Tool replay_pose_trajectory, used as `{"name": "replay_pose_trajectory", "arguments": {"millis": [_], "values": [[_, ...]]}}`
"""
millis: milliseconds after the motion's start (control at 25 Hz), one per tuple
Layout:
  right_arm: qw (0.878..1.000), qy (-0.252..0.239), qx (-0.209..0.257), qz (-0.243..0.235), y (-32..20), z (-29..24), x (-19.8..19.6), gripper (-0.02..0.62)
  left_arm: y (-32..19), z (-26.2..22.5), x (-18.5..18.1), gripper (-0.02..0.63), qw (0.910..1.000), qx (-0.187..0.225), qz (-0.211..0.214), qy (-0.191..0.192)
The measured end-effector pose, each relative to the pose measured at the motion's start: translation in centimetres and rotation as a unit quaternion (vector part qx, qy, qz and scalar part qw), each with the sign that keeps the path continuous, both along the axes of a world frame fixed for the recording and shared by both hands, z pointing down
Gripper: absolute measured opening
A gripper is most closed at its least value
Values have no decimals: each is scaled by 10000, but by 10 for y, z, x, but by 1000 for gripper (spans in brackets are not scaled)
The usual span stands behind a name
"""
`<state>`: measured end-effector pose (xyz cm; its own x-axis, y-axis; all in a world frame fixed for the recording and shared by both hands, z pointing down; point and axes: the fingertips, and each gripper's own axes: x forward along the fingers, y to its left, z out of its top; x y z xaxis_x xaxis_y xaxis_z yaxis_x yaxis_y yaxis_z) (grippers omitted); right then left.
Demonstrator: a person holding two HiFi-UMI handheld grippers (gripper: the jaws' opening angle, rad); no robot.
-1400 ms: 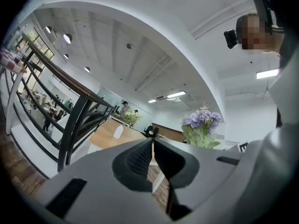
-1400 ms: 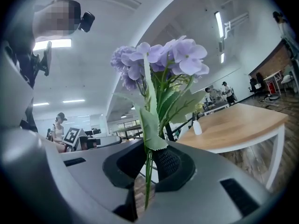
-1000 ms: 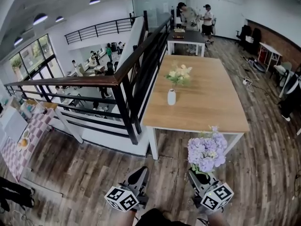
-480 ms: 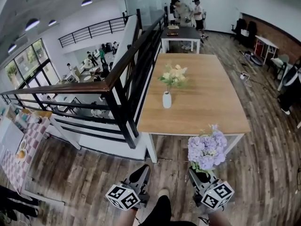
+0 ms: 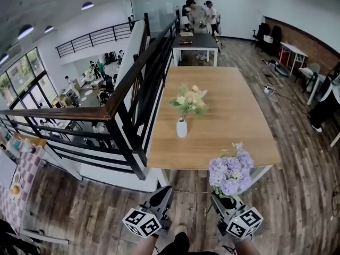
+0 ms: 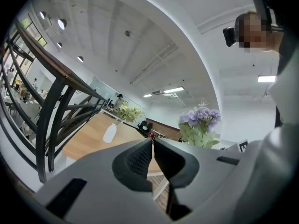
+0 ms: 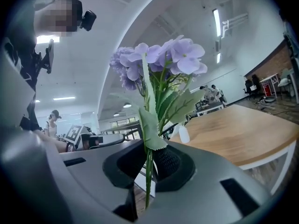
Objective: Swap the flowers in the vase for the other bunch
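Observation:
A small white vase with a pale yellow bunch stands on the wooden table, toward its left side; the vase also shows far off in the left gripper view. My right gripper is shut on the stems of a purple bunch, held upright before the table's near edge. In the right gripper view the purple bunch rises from between the jaws. My left gripper is shut and empty, beside the right one, short of the table.
A black railing runs along the table's left side, with a lower floor beyond it. A dark table with two people stands at the far end. Chairs and desks line the right wall. Wooden floor lies between me and the table.
Both grippers and the purple bunch have come closer to the table; the table's near edge now sits just past the flowers. The jaws have not changed.

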<state>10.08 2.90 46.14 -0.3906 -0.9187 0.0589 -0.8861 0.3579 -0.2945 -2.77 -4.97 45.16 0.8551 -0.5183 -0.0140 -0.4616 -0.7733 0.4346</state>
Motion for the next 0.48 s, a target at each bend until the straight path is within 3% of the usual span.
{"name": "replay_pose_trajectory", "arguments": {"millis": [480], "values": [[9997,-105,-68,225,-82,4,22,54,-91,7,32,20,9995,-122,275,98]]}}
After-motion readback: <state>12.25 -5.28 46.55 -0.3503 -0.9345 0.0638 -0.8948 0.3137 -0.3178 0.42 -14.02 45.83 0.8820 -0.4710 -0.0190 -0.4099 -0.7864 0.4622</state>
